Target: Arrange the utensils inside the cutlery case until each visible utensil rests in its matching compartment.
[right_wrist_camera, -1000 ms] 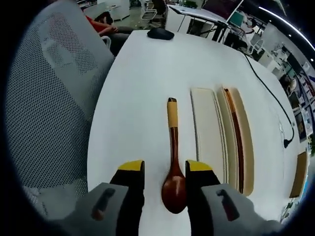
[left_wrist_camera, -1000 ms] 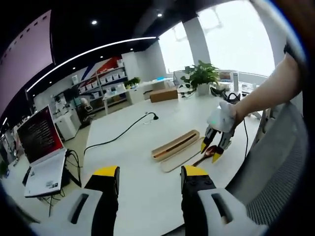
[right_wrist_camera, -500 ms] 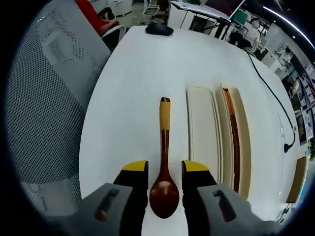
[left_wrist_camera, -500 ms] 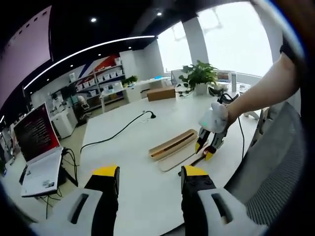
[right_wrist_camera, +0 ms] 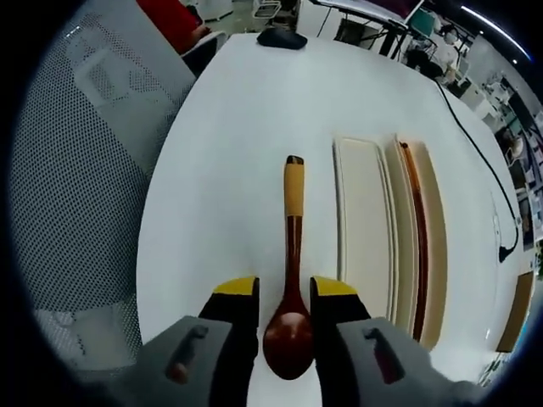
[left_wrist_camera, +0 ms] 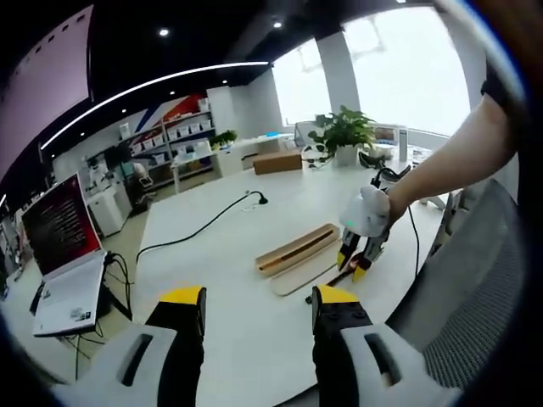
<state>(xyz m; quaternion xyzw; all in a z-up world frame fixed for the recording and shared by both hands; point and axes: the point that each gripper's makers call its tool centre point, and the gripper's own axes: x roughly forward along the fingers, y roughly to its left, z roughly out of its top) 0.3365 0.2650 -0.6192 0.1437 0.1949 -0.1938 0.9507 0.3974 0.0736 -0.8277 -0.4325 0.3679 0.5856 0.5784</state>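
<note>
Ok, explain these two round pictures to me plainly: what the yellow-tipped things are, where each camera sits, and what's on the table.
No robot here: a person holds a hand tool with a two-jaw claw in each hand, and a fisheye camera rides on each tool.

The left gripper view looks across the white table. The left claw is open and empty. Further off, the person's arm brings the right claw down to the table.

The right gripper view looks straight down. The right claw has its jaws close on either side of the wooden spoon's bowl; the spoon's handle points away. Beside it lies the cutlery case with a dark utensil in it, and its flat lid next to that. A mesh chair stands at the table's edge.
</note>
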